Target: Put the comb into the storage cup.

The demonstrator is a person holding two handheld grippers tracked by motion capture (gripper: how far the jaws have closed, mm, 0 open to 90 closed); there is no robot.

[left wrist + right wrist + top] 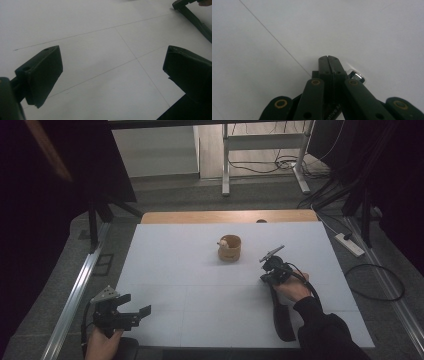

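Observation:
A small wooden cup (229,248) stands at the middle of the white table (190,270), with a pale object at its rim. To the cup's right, a hand holds my right gripper (265,278) tipped down at the table. Its jaws are pressed flat together in the right gripper view (328,58). A small shiny piece (356,75) shows just beside those jaws; I cannot tell if it is held. My left gripper (136,304) sits at the table's front left corner, open, with bare table between its jaws (112,51).
A wooden strip (225,216) borders the table's far edge. Metal rails run along the floor on both sides. Cables and a power strip (350,244) lie on the floor at the right. A desk frame (260,155) stands beyond the table.

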